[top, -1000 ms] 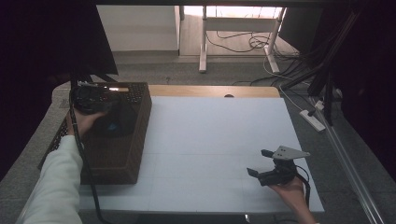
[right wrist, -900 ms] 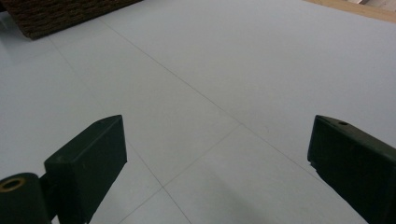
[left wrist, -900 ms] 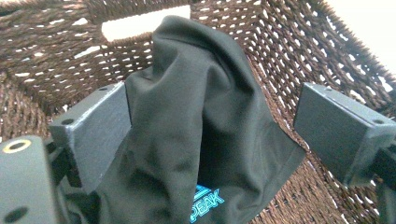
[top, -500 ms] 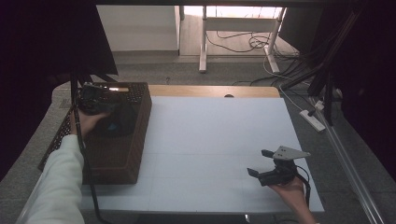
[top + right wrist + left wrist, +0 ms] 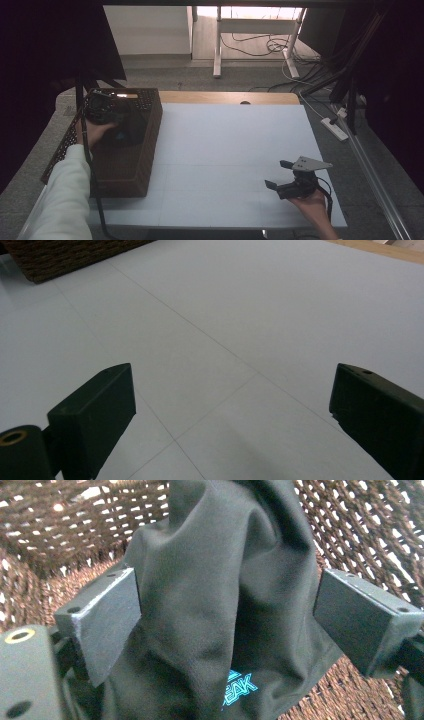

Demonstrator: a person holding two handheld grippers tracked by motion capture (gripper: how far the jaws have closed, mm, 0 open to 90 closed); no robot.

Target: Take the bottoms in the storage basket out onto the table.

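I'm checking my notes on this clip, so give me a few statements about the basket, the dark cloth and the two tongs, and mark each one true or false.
1. The left tongs are inside the woven basket. True.
2. The dark cloth lies spread flat on the white table. False: it is bunched in the basket, between the jaws of the left tongs.
3. The right tongs are open and hold nothing. True.
4. The basket stands at the table's right edge. False: it stands at the left edge in the high view.
5. The cloth bears light blue print. True.
6. The right tongs are over the basket. False: they are over bare white table, near its front right corner.
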